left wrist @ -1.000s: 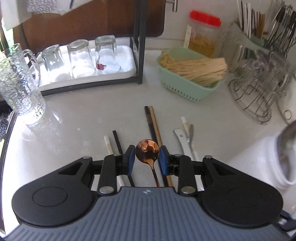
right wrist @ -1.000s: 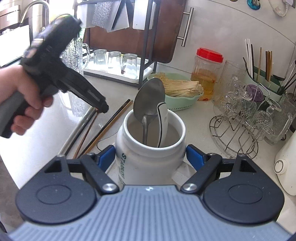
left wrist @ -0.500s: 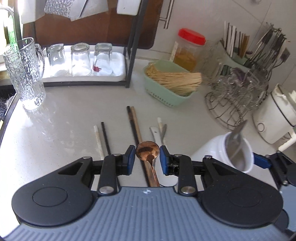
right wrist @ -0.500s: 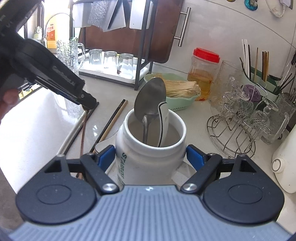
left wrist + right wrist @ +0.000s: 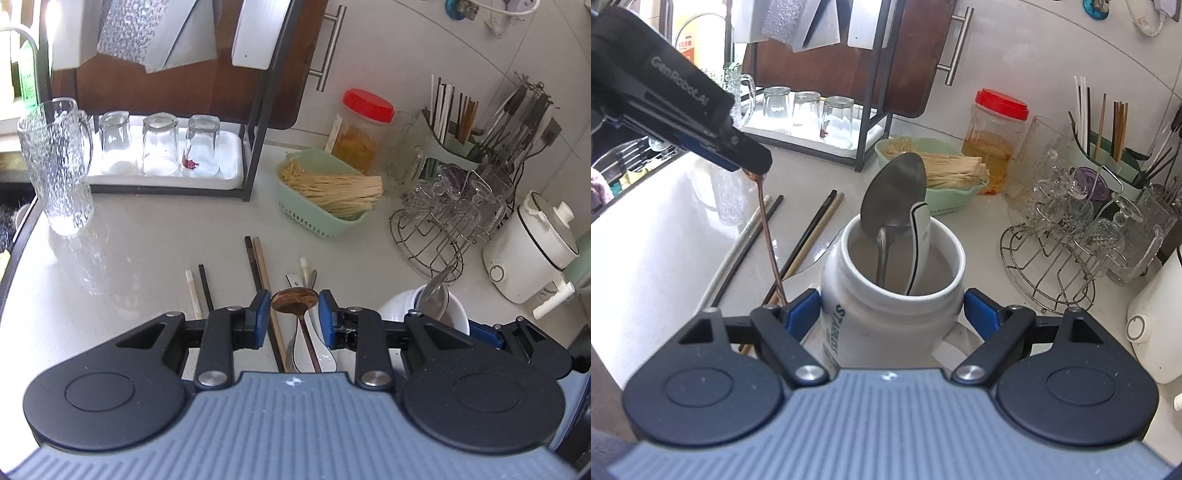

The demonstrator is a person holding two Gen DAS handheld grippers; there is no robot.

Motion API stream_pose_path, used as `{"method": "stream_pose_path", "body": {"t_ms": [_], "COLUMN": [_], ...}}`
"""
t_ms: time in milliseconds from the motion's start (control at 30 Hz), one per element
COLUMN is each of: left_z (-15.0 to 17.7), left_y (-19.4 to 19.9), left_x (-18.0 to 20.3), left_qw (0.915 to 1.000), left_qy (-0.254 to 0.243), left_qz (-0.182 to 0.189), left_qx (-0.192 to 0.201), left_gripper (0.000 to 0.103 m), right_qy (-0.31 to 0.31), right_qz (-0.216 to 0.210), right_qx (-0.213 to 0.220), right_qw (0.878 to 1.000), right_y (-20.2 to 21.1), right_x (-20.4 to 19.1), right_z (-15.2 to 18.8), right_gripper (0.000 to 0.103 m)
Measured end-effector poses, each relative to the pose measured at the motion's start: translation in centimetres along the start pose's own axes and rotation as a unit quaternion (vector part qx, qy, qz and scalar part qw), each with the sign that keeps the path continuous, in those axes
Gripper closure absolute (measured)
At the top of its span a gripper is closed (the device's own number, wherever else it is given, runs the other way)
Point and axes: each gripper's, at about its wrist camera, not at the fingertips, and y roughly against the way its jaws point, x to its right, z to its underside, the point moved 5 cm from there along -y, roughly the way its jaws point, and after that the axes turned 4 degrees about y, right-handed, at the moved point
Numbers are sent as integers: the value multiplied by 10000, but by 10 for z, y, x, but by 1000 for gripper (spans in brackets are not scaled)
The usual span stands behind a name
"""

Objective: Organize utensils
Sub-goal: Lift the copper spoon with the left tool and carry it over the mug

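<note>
My left gripper (image 5: 293, 301) is shut on a copper spoon (image 5: 294, 298) by its bowl and holds it lifted above the counter; in the right wrist view its handle (image 5: 770, 240) hangs down from the gripper (image 5: 753, 171), just left of the white mug. My right gripper (image 5: 890, 308) is shut on the white mug (image 5: 886, 314), which holds a steel spoon (image 5: 894, 195) and a white ceramic spoon (image 5: 919, 236). The mug shows in the left wrist view (image 5: 399, 301) at the right. Chopsticks (image 5: 258, 266) and a white spoon (image 5: 325, 354) lie on the counter.
A rack with upturned glasses (image 5: 159, 147) stands at the back left, beside a glass pitcher (image 5: 55, 162). A green basket (image 5: 325, 195), a red-lidded jar (image 5: 362, 129), a wire glass stand (image 5: 450, 218), a utensil holder (image 5: 461, 125) and a white cooker (image 5: 528, 247) stand at the right.
My left gripper has risen and tilted up with the copper spoon, and moved toward the mug. The right gripper and mug have barely moved.
</note>
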Motion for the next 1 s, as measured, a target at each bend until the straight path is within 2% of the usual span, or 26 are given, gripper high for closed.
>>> {"method": "stream_pose_path", "body": {"t_ms": [333,633,1000], "left_z": [-9,-32,-54], "left_y": [20,49,75], "left_x": [10,26,63], "left_qw": [9997,9989,9985], "left_qy": [-60,-169,-427], "left_qz": [-180,-294,-192], "left_qx": [134,315,284], "left_gripper": [71,71,71], "right_qy": [-88,7,47], "right_qz": [88,63,-1], "right_qx": [-170,-181,-186], "right_qw": [9998,9998,9998], "right_y": [-3,-4,-4], "right_x": [0,-2,-2], "right_z": [-2,-2,-3], "right_gripper": [16,16,16]}}
